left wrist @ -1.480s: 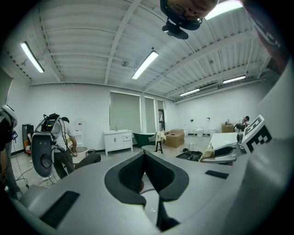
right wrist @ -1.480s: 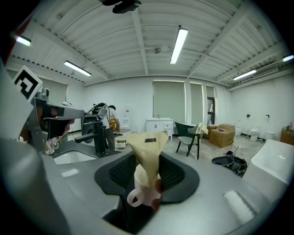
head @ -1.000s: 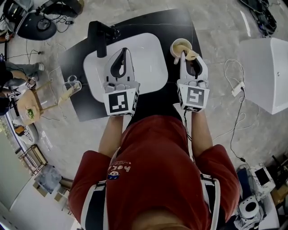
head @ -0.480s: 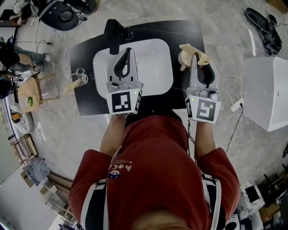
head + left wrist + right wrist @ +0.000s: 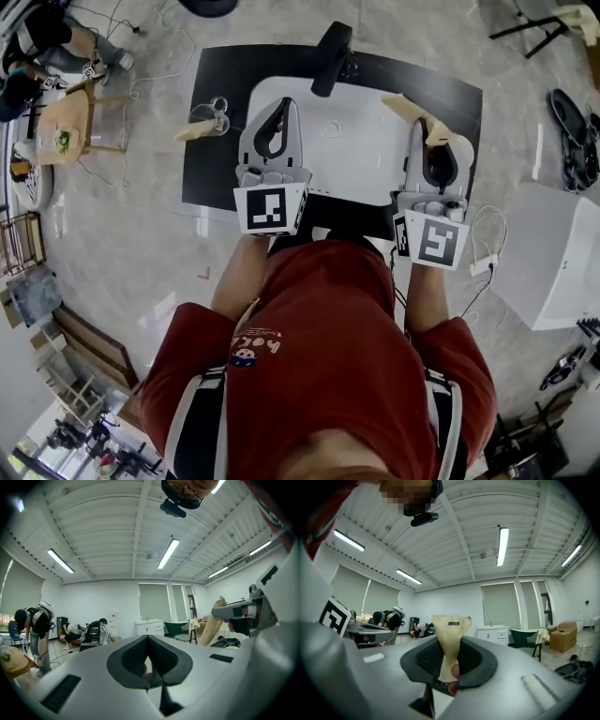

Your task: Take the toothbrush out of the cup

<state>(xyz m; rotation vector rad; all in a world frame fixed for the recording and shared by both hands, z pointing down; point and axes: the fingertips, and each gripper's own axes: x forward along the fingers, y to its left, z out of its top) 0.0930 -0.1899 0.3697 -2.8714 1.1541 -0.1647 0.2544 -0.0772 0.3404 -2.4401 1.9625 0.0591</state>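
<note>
1. Tan paper-wrapped toothbrush pinched between jaws of right gripper, wrapper end sticking out past the pads.
2. From head view: right gripper with toothbrush over the black countertop, at right edge of white sink basin.
3. Left gripper closed, jaw tips together, nothing between them.
4. Left gripper over the basin's left side, well apart from the right one.
5. Black faucet at the basin's far edge.
6. Glass cup on the countertop left of the basin, another tan-wrapped item leaning out of it to the left.
</note>
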